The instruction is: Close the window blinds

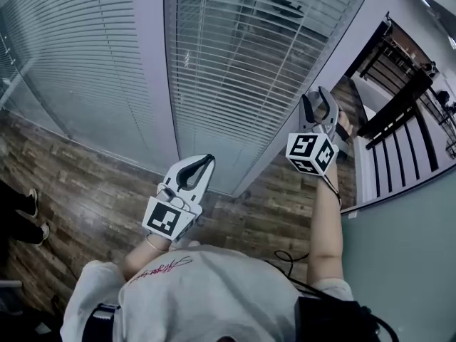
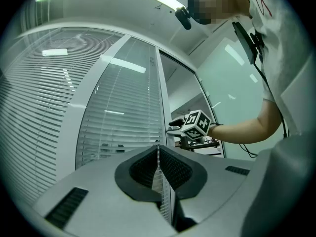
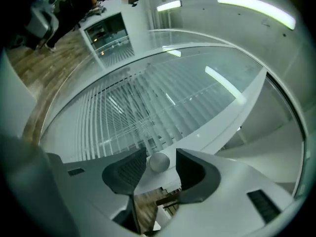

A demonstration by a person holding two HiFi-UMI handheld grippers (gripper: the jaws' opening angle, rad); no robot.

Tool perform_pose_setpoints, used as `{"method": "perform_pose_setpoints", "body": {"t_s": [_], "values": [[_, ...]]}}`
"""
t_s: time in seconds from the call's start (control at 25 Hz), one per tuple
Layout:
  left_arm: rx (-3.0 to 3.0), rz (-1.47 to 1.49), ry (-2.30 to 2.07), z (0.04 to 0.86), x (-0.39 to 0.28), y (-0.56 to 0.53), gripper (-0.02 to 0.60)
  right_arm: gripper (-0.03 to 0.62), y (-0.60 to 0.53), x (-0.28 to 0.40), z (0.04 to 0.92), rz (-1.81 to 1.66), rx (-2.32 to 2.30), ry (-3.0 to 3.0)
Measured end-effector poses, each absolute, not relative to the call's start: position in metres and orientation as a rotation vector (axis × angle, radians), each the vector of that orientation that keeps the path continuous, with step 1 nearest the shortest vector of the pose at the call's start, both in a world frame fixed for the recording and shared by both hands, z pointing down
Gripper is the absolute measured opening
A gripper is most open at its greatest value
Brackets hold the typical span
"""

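Left of the white frame post, the window blinds hang behind glass. Their slats run level across the pane and are tilted enough that dark shapes show through. Against the post, a small round knob sits between the spread right tongs, not pinched. Further left of the post, the left tongs are pressed together. Right of the post stands a dark railing.

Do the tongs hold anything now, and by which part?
Nothing is held. The right tongs stand open around a round knob, without gripping it; the left tongs are shut, empty.
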State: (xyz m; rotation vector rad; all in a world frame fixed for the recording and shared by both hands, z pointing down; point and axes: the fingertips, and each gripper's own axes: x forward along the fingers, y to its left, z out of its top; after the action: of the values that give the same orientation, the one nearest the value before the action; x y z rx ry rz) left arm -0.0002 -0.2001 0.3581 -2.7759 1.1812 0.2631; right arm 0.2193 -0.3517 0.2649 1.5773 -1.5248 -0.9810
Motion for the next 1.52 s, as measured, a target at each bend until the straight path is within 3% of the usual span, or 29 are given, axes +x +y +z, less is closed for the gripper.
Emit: {"method": "perform_pose_setpoints", "body": {"t_s": [0.56,0.72,1.52], "values": [[-2.782,0.262,1.138,0.356,0.013,-0.206,0.020,0.179,-0.359,0.228,0.269,-1.000,1.526,-1.435],[-2.789,0.272,1.137,0.358,0.015,-0.206,0.020,0.140,-0.357,0.227,0.271,-1.002,1.579,-1.457],[-2.794,0.280,1.147,0.361,0.016,-0.205,0.020,0.130,-0.357,0.238,0.271,-0.572,2.125,-1.803]]}}
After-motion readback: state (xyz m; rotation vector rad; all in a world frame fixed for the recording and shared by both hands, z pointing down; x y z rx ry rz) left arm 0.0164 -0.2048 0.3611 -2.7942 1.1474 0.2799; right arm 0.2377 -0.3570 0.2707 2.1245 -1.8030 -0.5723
